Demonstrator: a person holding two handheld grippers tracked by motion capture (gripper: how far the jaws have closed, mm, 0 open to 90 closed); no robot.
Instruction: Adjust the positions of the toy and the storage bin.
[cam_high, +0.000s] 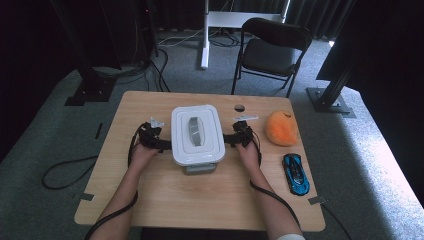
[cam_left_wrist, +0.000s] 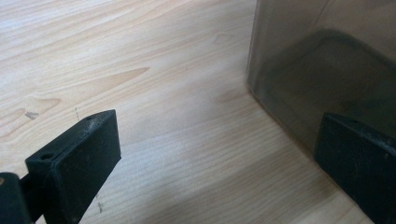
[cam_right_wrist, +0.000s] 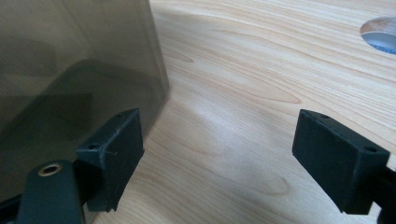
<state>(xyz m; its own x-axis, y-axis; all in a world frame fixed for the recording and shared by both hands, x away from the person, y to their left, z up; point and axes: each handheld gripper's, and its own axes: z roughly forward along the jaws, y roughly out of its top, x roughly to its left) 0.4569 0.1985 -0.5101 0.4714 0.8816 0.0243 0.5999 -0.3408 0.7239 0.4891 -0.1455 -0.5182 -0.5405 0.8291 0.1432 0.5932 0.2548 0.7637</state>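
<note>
Black jaws on both tools are spread wide with nothing between them. The left gripper (cam_high: 161, 144) sits at one side of the lidded storage box (cam_high: 197, 134) and the right gripper (cam_high: 231, 138) at the opposite side, so the box is dead centre between the 2. In the left gripper view 1 jaw stands right by the box's smoky wall (cam_left_wrist: 322, 70), the other out over bare table (cam_left_wrist: 154, 93). The right gripper view mirrors that, with 1 jaw by the wall (cam_right_wrist: 79, 70). I can't tell if either jaw actually touches it.

What could go wrong, as I see it: each gripper straddles a wall edge rather than gripping anything, so if the plan is to lift or shift the box by squeezing it between the 2 tools, that smooth plastic could slip and the box could tilt or drop. Uneven pushing would spin it on the wood. The white lid (cam_high: 196, 131) might pop loose if force goes in high up.

Further out past the right gripper: 1 orange plush toy (cam_high: 281, 128), then 1 blue toy car (cam_high: 296, 173) nearer the person. A sideways shove that way could knock into them.

Count: 2 grippers, 1 box, 1 lid, 1 plush, 1 car, 1 cable hole (cam_high: 240, 107) in the tabletop, 1 folding chair (cam_high: 270, 50) beyond the table.
</note>
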